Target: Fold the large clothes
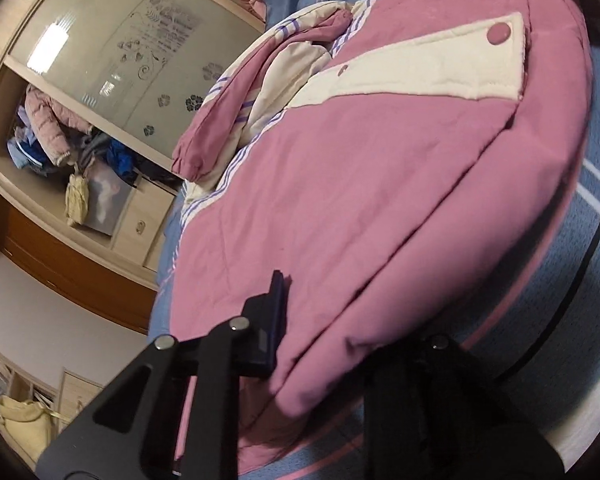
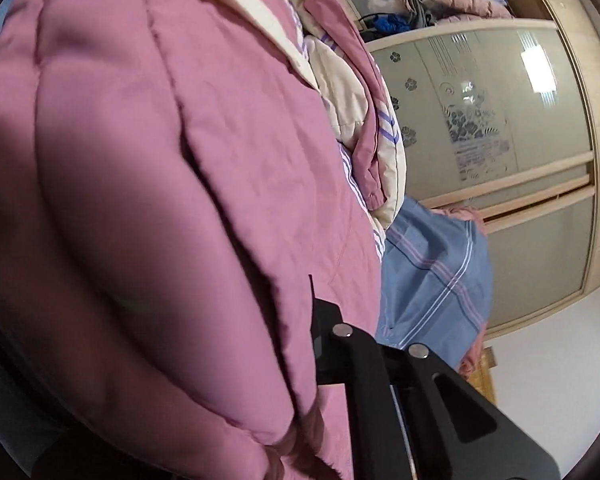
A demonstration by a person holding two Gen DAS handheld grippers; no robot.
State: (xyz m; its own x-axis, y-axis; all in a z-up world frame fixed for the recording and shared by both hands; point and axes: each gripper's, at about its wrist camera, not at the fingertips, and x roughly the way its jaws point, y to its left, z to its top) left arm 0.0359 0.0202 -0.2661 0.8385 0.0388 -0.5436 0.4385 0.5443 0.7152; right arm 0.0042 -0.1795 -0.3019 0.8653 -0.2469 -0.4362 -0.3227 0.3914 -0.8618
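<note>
Step in hand: grip taken on near hem of pink padded jacket [image 1: 340,208], laid flat on blue striped bed [image 1: 572,264], one sleeve [image 1: 236,116] folded across cream lining. Left gripper [image 1: 316,344]: jaws nearly together, clamped on hem edge, one finger on top, other hidden beneath fabric. Right gripper [image 2: 300,356]: jaws together, pinched on same hem at other corner, one finger buried under cloth. Next move, by judgement: lift both corners evenly and carry hem toward collar, keeping edge taut. Wardrobe [image 1: 100,80] behind.
</note>
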